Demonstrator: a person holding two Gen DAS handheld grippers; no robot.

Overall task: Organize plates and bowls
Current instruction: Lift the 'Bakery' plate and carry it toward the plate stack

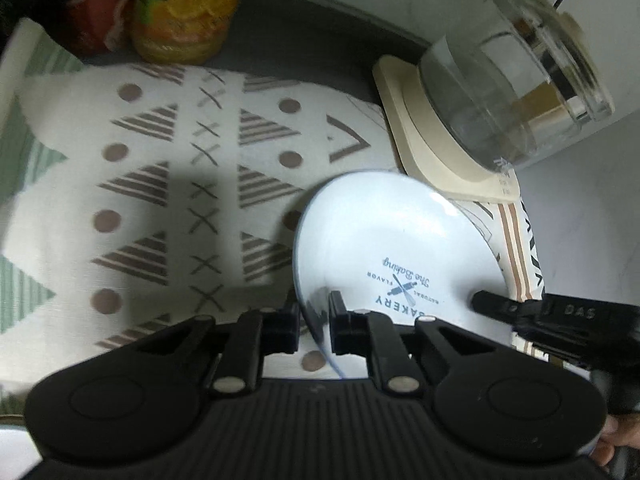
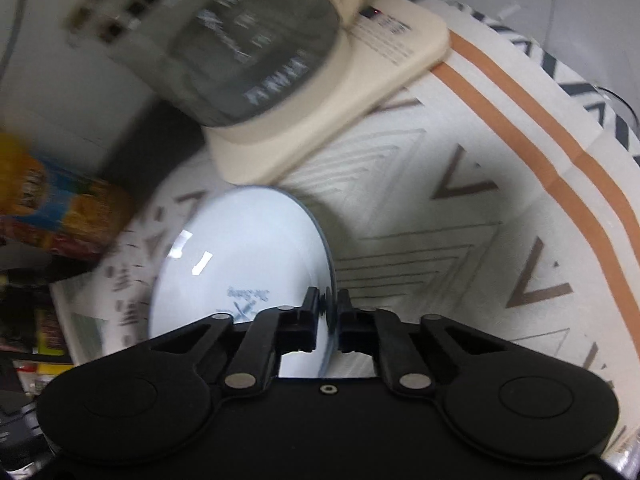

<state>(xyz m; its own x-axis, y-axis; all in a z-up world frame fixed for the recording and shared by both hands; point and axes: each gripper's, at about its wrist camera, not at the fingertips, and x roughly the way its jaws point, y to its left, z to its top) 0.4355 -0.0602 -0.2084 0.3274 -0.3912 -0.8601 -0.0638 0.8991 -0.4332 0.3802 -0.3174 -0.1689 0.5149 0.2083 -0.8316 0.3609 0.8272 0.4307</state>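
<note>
A white plate (image 1: pixel 372 240) with a thin blue rim and a blue "BAKERY" print hangs tilted above a patterned cloth (image 1: pixel 160 184). My left gripper (image 1: pixel 314 310) is shut on the plate's near rim, one finger on each face. The right gripper (image 1: pixel 480 300) reaches in from the right edge of the left wrist view and pinches the opposite rim. In the right wrist view the same plate (image 2: pixel 240 252) stands edge-on, and my right gripper (image 2: pixel 329 312) is shut on its rim.
A glass kettle (image 1: pixel 512 92) on a cream base (image 1: pixel 432 152) stands just behind the plate. Two printed cans (image 1: pixel 184 8) stand at the back left. A second cloth with orange stripes (image 2: pixel 520 92) lies to the right. Cluttered shelves show at the left of the right wrist view.
</note>
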